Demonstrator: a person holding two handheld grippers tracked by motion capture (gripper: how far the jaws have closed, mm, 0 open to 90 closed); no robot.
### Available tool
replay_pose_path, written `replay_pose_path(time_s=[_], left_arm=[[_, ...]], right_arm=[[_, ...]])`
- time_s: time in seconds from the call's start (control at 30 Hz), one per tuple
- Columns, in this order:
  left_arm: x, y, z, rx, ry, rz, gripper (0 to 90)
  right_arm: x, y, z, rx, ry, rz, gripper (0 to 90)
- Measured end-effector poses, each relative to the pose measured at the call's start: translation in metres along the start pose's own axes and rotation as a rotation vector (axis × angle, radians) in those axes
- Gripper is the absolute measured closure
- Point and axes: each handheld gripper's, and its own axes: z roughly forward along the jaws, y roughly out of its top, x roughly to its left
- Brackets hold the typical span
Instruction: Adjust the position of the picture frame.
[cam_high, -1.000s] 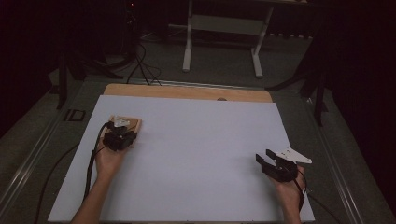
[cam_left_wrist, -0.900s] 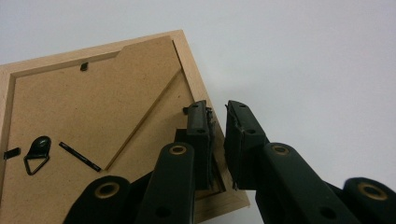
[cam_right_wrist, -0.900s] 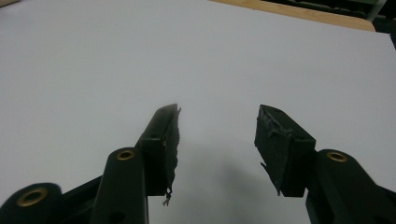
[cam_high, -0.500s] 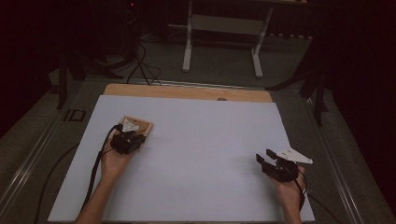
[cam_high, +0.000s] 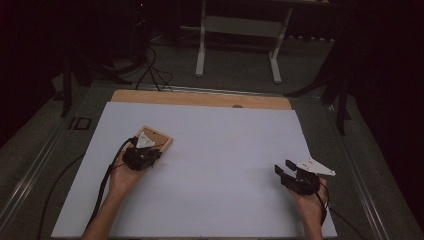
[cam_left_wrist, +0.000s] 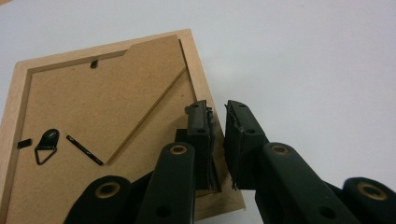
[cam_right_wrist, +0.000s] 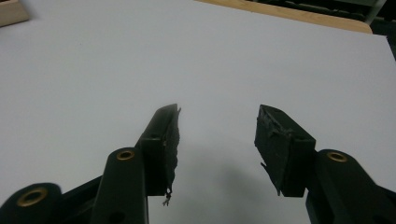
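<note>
White table — left tongs pinch picture frame edge.

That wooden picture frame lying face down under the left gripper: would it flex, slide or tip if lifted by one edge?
The picture frame looks like rigid wood with a fibreboard back, so probably stiff. Lying flat on the smooth white table, it would likely slide when pushed. The left gripper straddles one side rail, so a lift there may droop the far end.
</note>
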Motion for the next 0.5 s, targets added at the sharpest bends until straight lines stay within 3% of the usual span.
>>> replay_pose_path(time_s=[0.1,0.27,0.5], left_arm=[[-0.0023,-0.0023,-0.0019,-0.004,-0.020,0.012,80.8],[-0.0027,-0.0038,-0.0029,-0.011,-0.042,-0.018,77.8],[-0.0087,0.0056,0.0050,0.001,0.002,-0.030,72.4]], right_arm=[[0.0000,0.0000,-0.0002,-0.001,0.000,0.000,49.1],[-0.0001,0.0000,-0.0001,0.000,0.000,0.000,49.0],[0.0004,0.0000,0.0000,0.001,0.000,-0.001,48.9]])
